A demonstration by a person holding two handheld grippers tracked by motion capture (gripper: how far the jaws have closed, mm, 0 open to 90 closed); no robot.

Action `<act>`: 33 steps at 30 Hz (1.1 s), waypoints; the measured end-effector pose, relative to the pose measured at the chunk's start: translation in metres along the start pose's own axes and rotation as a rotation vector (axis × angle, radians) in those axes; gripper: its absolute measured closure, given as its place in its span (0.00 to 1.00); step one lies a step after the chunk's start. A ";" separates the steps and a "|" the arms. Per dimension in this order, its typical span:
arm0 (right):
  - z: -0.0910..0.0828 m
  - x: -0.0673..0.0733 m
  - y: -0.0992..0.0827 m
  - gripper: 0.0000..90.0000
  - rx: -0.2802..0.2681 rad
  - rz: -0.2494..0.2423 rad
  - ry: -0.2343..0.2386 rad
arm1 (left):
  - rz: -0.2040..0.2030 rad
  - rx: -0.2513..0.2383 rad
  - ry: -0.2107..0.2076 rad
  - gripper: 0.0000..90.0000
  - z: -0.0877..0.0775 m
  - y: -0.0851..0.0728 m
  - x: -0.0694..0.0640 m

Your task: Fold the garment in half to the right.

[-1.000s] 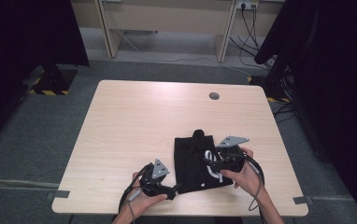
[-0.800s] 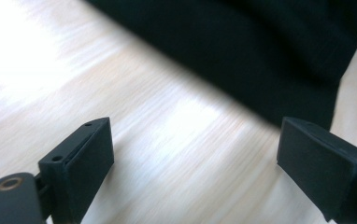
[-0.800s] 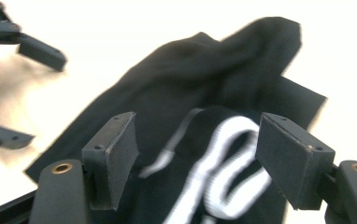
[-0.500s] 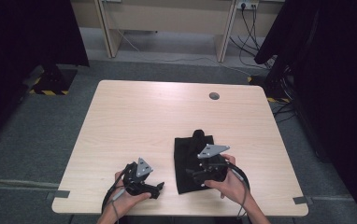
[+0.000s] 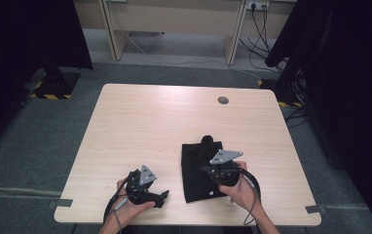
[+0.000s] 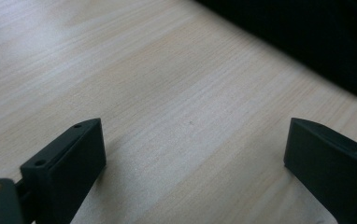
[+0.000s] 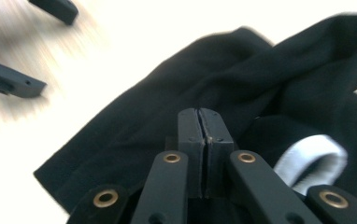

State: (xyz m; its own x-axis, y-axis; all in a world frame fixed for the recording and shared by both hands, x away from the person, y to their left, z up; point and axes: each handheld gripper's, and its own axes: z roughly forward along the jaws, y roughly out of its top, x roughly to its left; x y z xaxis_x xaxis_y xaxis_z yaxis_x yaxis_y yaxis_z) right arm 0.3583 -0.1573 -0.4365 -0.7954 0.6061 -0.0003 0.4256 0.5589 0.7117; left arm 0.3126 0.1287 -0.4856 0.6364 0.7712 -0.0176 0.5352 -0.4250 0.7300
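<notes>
We log left gripper point(image 5: 163, 196): jaws spread over bare table point(image 5: 145, 126) | right gripper point(image 7: 204, 116): jaws pressed together above black garment point(image 5: 196, 168) | garment: folded flat, near-right table area.

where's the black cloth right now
In the high view the black cloth lies near the table's front edge, right of centre, under the right gripper.

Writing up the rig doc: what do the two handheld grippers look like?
Both are black. The left gripper and right gripper each carry a grey three-cornered plate on top and trail a dark cable. The fingers are flat black blocks; the right's linkage has brass-coloured rivets. Forearms bare.
</notes>
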 end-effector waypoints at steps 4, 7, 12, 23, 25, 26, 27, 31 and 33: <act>-0.010 -0.001 0.003 0.96 -0.033 0.010 0.000 | 0.000 0.001 0.004 0.04 0.000 0.000 0.000; -0.007 0.002 0.004 0.99 -0.024 -0.011 -0.003 | 0.001 0.001 0.003 0.04 0.000 0.000 0.000; -0.017 -0.009 0.001 0.99 -0.042 0.003 -0.032 | -0.001 0.002 0.002 0.04 0.000 0.000 0.000; -0.053 -0.053 -0.034 0.76 -0.089 0.187 -0.093 | -0.004 0.002 0.006 0.04 0.001 0.000 0.000; -0.059 -0.055 -0.029 0.68 -0.108 0.200 -0.102 | -0.004 0.003 0.006 0.04 0.001 0.001 0.000; -0.061 -0.056 -0.025 0.64 -0.111 0.207 -0.107 | -0.005 0.002 0.006 0.04 0.001 0.001 0.000; -0.062 -0.057 -0.021 0.63 -0.111 0.206 -0.108 | -0.004 0.003 0.006 0.04 0.001 0.001 0.000; -0.056 -0.063 -0.007 0.50 -0.108 0.223 -0.103 | -0.004 0.002 0.007 0.04 0.001 0.001 0.000; -0.045 -0.063 -0.003 0.44 -0.076 0.242 -0.086 | -0.004 0.003 0.006 0.03 0.001 0.001 0.000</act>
State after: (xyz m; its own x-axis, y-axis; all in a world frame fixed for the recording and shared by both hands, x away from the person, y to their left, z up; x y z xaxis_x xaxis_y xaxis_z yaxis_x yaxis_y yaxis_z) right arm 0.3874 -0.2226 -0.4072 -0.6336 0.7645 0.1190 0.5627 0.3497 0.7491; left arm 0.3135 0.1280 -0.4857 0.6308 0.7758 -0.0168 0.5395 -0.4229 0.7281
